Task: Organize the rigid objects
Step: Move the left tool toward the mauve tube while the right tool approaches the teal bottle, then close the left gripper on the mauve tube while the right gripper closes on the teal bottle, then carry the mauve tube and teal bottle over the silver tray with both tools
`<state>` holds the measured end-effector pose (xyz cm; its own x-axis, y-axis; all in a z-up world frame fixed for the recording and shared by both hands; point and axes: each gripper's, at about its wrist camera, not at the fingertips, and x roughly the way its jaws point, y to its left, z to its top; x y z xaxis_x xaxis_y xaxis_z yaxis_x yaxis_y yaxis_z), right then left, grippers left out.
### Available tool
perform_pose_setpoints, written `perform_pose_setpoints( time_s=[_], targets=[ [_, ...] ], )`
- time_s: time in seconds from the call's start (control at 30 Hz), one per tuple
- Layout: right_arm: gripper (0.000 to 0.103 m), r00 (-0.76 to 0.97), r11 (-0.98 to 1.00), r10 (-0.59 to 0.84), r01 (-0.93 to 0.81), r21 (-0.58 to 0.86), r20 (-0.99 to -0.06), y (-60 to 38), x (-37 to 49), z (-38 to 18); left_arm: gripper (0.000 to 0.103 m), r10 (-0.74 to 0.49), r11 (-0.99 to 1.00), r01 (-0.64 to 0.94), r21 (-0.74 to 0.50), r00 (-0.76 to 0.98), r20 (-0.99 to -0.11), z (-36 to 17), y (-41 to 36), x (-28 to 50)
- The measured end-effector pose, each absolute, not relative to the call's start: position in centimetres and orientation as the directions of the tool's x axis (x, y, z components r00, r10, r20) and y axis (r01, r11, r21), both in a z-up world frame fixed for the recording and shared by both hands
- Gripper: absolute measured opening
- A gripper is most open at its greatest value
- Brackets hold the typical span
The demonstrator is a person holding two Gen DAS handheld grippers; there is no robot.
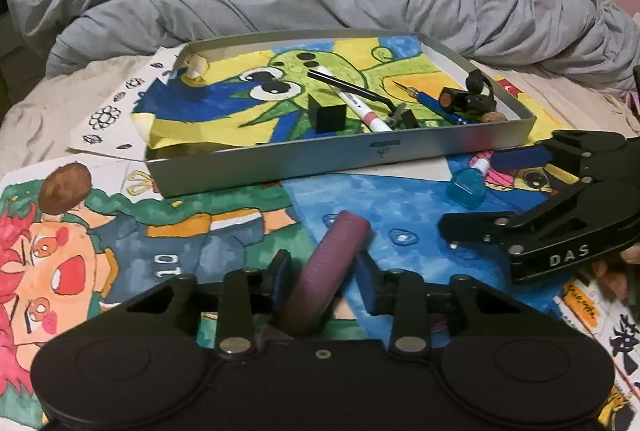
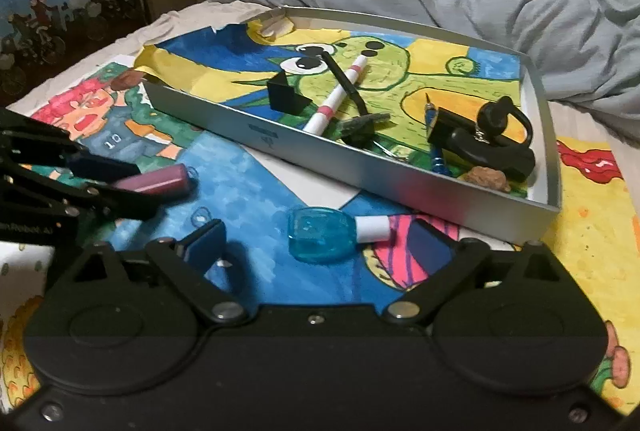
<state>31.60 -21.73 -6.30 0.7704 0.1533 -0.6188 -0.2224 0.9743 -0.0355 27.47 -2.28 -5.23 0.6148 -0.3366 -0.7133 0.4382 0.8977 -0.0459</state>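
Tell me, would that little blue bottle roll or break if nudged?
The blue bottle lies on its side on the paintings, so a nudge would probably slide or pivot it; its flattish body should resist rolling. It looks like glass, so possibly fragile, and smooth enough to slip between the pads.

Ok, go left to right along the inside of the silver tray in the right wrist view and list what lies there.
Black block → white marker with pink bands → blue-handled pointed tool → black clip-like piece with a loop, with a small brown lump in front of it by the tray wall.
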Motion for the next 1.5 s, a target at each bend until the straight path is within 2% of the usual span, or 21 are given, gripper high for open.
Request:
perform_pose_setpoints(
  time_s=[0.1, 0.37, 0.4, 0.63, 0.87, 1.03, 1.1, 1.37, 1.5],
  targets=[
    [0.087, 0.779, 0.972, 0.145, -0.227, -0.059, -0.61, -21.4, 31.3, -6.5, 0.031, -0.344, 0.899, 0.434, -0.066, 0.604, -0.718, -5.2, -2.7, 27.4],
    [0.047, 0.796, 0.971, 0.155, -0.233, -0.06, -0.585, -21.5, 30.8, -6.5, 0.031, -0.312, 0.919, 0.387, -0.067, 0.614, -0.725, -5.0, -3.4, 27.1],
    [0.046, 0.797, 0.97, 0.158, -0.237, -0.061, -0.583, -21.5, 30.8, -6.4, 0.031, -0.304, 0.922, 0.383, -0.062, 0.615, -0.727, -5.0, -3.4, 27.0],
    [0.046, 0.788, 0.962, 0.174, -0.265, -0.071, -0.591, -20.4, 29.8, -6.5, 0.029, -0.251, 0.918, 0.395, 0.028, 0.636, -0.73, -4.4, -4.3, 26.4],
    [0.046, 0.767, 0.948, 0.206, -0.31, -0.07, -0.607, -19.4, 28.1, -6.4, 0.029, -0.228, 0.906, 0.42, 0.06, 0.603, -0.765, -4.4, -5.2, 26.2],
    [0.045, 0.769, 0.946, 0.223, -0.318, -0.055, -0.599, -19.2, 27.0, -6.0, 0.027, -0.195, 0.914, 0.395, 0.091, 0.624, -0.757, -3.9, -5.4, 25.9],
    [0.045, 0.778, 0.946, 0.23, -0.319, -0.052, -0.585, -19.2, 26.6, -5.5, 0.023, -0.182, 0.922, 0.375, 0.094, 0.637, -0.749, -3.5, -5.3, 26.0],
    [0.045, 0.822, 0.953, 0.236, -0.301, -0.043, -0.518, -20.3, 25.5, -2.8, 0.022, -0.19, 0.936, 0.345, 0.069, 0.662, -0.725, -1.5, -5.8, 25.8],
    [0.045, 0.872, 0.966, 0.216, -0.257, -0.036, -0.439, -21.8, 25.2, -0.8, 0.022, -0.215, 0.938, 0.344, 0.047, 0.681, -0.7, -0.6, -6.5, 25.7]
  ],
)
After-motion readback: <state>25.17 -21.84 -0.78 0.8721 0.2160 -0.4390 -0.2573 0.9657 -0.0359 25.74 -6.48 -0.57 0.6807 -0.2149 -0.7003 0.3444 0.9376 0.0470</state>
